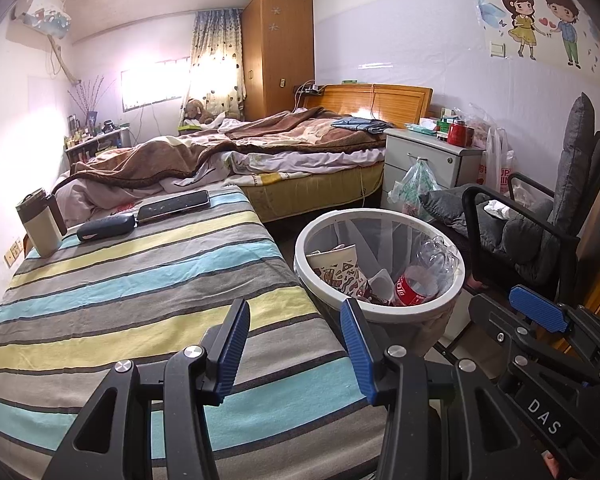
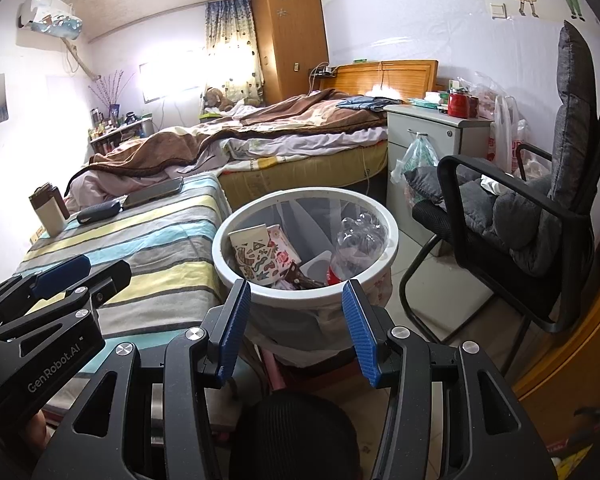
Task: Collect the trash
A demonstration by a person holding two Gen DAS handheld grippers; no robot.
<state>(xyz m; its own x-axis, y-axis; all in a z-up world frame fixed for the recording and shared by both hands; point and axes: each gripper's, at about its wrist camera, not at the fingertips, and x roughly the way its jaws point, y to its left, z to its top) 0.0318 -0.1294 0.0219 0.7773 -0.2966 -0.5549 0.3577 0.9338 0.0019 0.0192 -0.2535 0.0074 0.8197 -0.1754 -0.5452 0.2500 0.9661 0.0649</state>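
A white round trash bin (image 1: 456, 280) (image 2: 380, 216) with a clear liner stands on the floor between the striped table and the chair. It holds a printed paper cup (image 1: 340, 268) (image 2: 256, 256), a crushed clear cola bottle (image 1: 424, 276) (image 2: 356, 240) and other scraps. My left gripper (image 1: 296, 344) is open and empty, over the table's near right corner, just left of the bin. My right gripper (image 2: 296, 320) is open and empty, in front of the bin's near rim. Each gripper shows in the other's view, the right (image 1: 540, 316) and the left (image 2: 60, 272).
The table with a striped cloth (image 1: 132, 292) (image 2: 148, 248) carries a tumbler (image 1: 40, 224), a dark case (image 1: 106, 227) and a phone (image 1: 174, 206). A black chair with grey cushion (image 2: 512, 220) stands right of the bin. A bed (image 1: 260, 148) and a nightstand (image 1: 428, 156) lie behind.
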